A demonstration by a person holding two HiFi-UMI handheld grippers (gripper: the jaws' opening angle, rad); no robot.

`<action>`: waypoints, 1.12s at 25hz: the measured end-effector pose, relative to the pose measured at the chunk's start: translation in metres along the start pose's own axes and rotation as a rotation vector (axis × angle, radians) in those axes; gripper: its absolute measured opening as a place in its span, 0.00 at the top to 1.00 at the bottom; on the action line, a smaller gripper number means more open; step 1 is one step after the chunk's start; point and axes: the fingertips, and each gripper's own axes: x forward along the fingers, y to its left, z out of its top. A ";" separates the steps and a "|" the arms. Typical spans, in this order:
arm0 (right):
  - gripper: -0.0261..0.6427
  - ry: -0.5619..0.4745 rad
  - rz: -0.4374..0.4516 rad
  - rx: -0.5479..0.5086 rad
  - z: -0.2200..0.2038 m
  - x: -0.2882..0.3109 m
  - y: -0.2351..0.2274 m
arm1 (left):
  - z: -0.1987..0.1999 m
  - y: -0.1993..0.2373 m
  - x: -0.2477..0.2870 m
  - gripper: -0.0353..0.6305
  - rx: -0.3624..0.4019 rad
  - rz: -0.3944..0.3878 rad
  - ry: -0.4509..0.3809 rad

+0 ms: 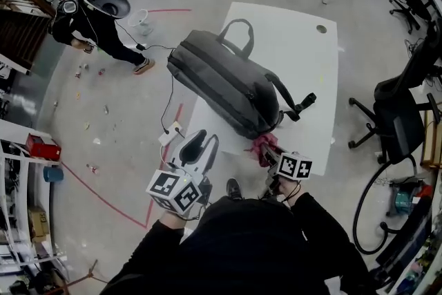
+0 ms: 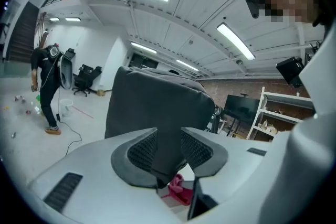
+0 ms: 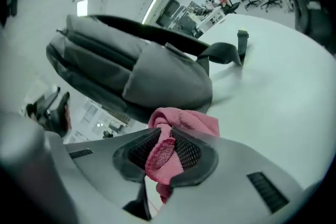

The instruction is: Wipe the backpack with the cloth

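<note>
Right gripper (image 3: 167, 140) was clamped tight on the pink cloth (image 3: 186, 120), right next to the bottom end of the grey backpack (image 1: 221, 83) lying on the white table (image 1: 304, 65). Left gripper (image 2: 168, 138) had its jaws apart, nothing grabbed, pointed at the backpack.

Left tongs (image 2: 169, 139) apart, right tongs (image 3: 167, 140) clenched.

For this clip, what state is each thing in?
backpack: lying on the table, looks closed, strap trailing.
cloth: bunched, pinched between the right jaws, by the backpack's end.
right hand-held gripper: shut on the cloth.
left hand-held gripper: open, empty, pointing at the backpack.
</note>
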 end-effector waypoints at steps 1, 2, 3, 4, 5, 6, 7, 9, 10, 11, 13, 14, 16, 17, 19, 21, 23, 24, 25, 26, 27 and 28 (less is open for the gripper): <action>0.86 -0.051 0.025 0.031 0.015 -0.008 0.011 | -0.004 0.004 -0.004 0.73 -0.010 0.009 0.004; 0.86 -0.096 0.043 0.047 0.030 -0.020 0.021 | -0.007 0.006 -0.008 0.73 -0.019 0.017 0.007; 0.86 -0.134 0.056 0.054 0.044 -0.033 0.028 | -0.011 0.007 -0.011 0.73 -0.027 0.023 0.010; 0.86 -0.172 0.066 0.057 0.059 -0.046 0.036 | -0.014 0.009 -0.015 0.73 -0.033 0.029 0.013; 0.86 -0.213 0.081 0.059 0.074 -0.060 0.044 | -0.017 0.011 -0.017 0.73 -0.039 0.034 0.015; 0.86 -0.258 0.102 0.060 0.090 -0.074 0.053 | -0.020 0.013 -0.020 0.73 -0.045 0.038 0.018; 0.86 -0.308 0.131 0.050 0.108 -0.087 0.066 | -0.023 0.014 -0.021 0.73 -0.051 0.041 0.020; 0.86 -0.421 0.195 -0.014 0.150 -0.117 0.098 | -0.027 0.012 -0.022 0.73 -0.060 0.042 0.023; 0.86 -0.476 0.231 -0.062 0.171 -0.132 0.119 | -0.027 0.011 -0.022 0.73 -0.062 0.041 0.023; 0.86 -0.530 0.275 -0.106 0.190 -0.147 0.143 | -0.025 0.009 -0.022 0.73 -0.063 0.038 0.023; 0.86 -0.623 0.379 -0.180 0.220 -0.174 0.194 | -0.020 0.008 -0.023 0.73 -0.060 0.032 0.024; 0.86 -0.656 0.429 -0.212 0.230 -0.184 0.216 | -0.018 0.009 -0.023 0.73 -0.059 0.030 0.024; 0.86 -0.675 0.481 -0.257 0.238 -0.189 0.240 | -0.017 0.010 -0.024 0.73 -0.058 0.032 0.028; 0.86 -0.662 0.476 -0.280 0.237 -0.184 0.241 | -0.017 0.010 -0.024 0.73 -0.059 0.035 0.029; 0.86 -0.619 0.420 -0.291 0.229 -0.167 0.224 | -0.019 0.010 -0.025 0.73 -0.059 0.041 0.031; 0.86 -0.594 0.355 -0.231 0.218 -0.153 0.192 | -0.019 0.010 -0.029 0.73 -0.057 0.047 0.029; 0.86 -0.578 0.289 -0.163 0.205 -0.143 0.152 | -0.019 0.012 -0.033 0.73 -0.058 0.058 0.031; 0.86 -0.561 0.257 -0.135 0.197 -0.136 0.131 | -0.020 0.014 -0.034 0.73 -0.061 0.066 0.033; 0.86 -0.536 0.228 -0.102 0.186 -0.127 0.109 | -0.021 0.015 -0.035 0.73 -0.065 0.075 0.036; 0.86 -0.504 0.201 -0.064 0.173 -0.117 0.086 | -0.023 0.016 -0.036 0.73 -0.069 0.082 0.039; 0.86 -0.472 0.175 -0.031 0.161 -0.105 0.064 | -0.024 0.016 -0.036 0.73 -0.073 0.089 0.040; 0.86 -0.441 0.145 -0.009 0.149 -0.093 0.043 | -0.025 0.015 -0.036 0.73 -0.075 0.093 0.040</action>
